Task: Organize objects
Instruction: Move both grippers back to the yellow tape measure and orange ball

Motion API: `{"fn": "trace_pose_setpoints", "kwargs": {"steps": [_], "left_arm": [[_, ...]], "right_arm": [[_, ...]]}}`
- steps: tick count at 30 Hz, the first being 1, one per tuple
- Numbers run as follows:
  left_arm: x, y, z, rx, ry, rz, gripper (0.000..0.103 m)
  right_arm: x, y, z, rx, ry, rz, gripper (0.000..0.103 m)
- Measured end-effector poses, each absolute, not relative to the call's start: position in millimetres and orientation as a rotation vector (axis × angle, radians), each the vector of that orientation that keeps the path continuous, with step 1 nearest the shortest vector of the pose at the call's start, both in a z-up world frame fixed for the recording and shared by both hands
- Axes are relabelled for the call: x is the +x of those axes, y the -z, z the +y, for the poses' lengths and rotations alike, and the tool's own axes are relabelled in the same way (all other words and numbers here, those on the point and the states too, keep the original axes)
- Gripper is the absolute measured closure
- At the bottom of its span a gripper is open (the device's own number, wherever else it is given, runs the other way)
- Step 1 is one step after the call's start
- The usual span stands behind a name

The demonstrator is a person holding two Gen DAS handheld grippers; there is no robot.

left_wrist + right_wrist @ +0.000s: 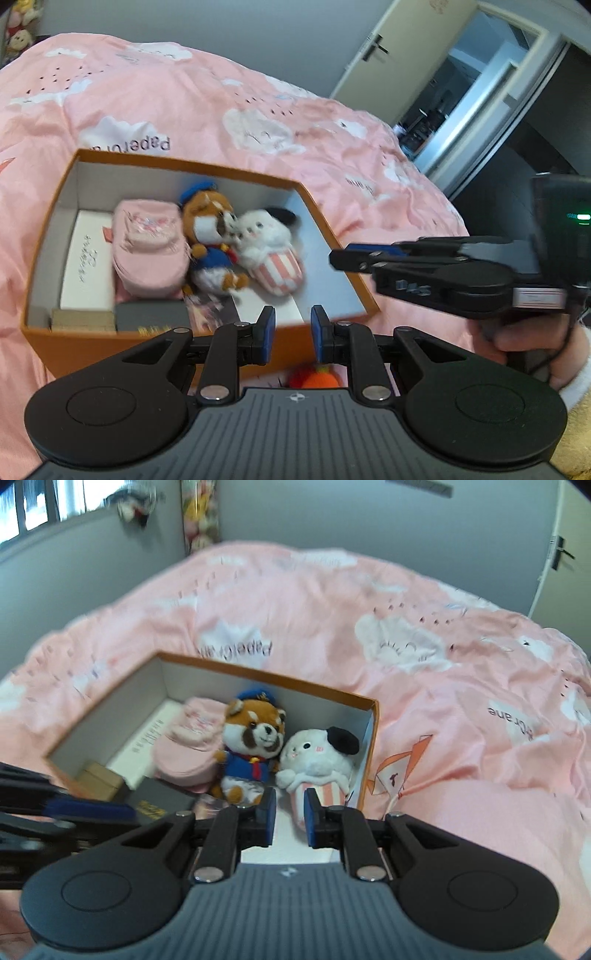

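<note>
Plush toys lie packed in an orange box (370, 738) with white inner walls, which sits on a pink bedspread (443, 686) printed with white clouds. The box's long axis runs across the left wrist view, from lower left to upper right in the right wrist view. A red panda plush (251, 749) in a blue cap and blue jacket lies on its back, its head toward the far wall and its feet toward the near rim. Just beside it, touching, is a white plush (317, 760) with a black ear and a pink-striped cup body, laid the same way against the end wall. On the panda's other side sits a pink pouch (188, 746), resting partly on a white flat box (86, 266). Near the front rim are a small brown carton (99, 781) and a dark grey box (159, 801).

The left gripper (292, 338) hovers over the near rim, its blue pads a narrow gap apart with nothing between them. An orange plush (319, 378) peeps out on the bedspread just below it. The right gripper (289, 814) hangs above the box's near end, over the striped cup, its jaws likewise almost closed and empty. A hand (524, 343) holds its grip. An open door (376, 48) stands beyond the bed.
</note>
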State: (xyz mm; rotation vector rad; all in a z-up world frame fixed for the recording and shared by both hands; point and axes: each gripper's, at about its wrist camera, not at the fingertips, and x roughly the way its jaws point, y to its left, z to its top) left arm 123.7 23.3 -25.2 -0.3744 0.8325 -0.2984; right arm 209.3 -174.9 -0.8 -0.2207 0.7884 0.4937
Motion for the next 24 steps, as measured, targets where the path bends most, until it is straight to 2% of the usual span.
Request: {"fn": "trace_pose_setpoints", "kwargs": {"steps": [2, 6, 11, 15, 20, 24], "left_arm": [[115, 29, 14, -0.338, 0.309, 0.86, 0.081], [103, 45, 2, -0.309, 0.337, 0.924, 0.081], [105, 71, -4, -0.293, 0.308, 1.034, 0.081], [104, 80, -2, -0.3, 0.283, 1.047, 0.081], [110, 90, 4, -0.329, 0.295, 1.075, 0.067], [115, 106, 1, -0.345, 0.307, 1.123, 0.06]], "right_arm": [[188, -3, -185, -0.179, -0.501, 0.756, 0.085], [156, 0, -203, -0.136, -0.487, 0.718, 0.075], [131, 23, -215, -0.107, -0.451, 0.752, 0.075], [127, 52, -217, -0.116, -0.409, 0.804, 0.075], [134, 79, -220, -0.096, -0.396, 0.885, 0.074], [139, 93, -222, -0.079, -0.414, 0.922, 0.063]]}}
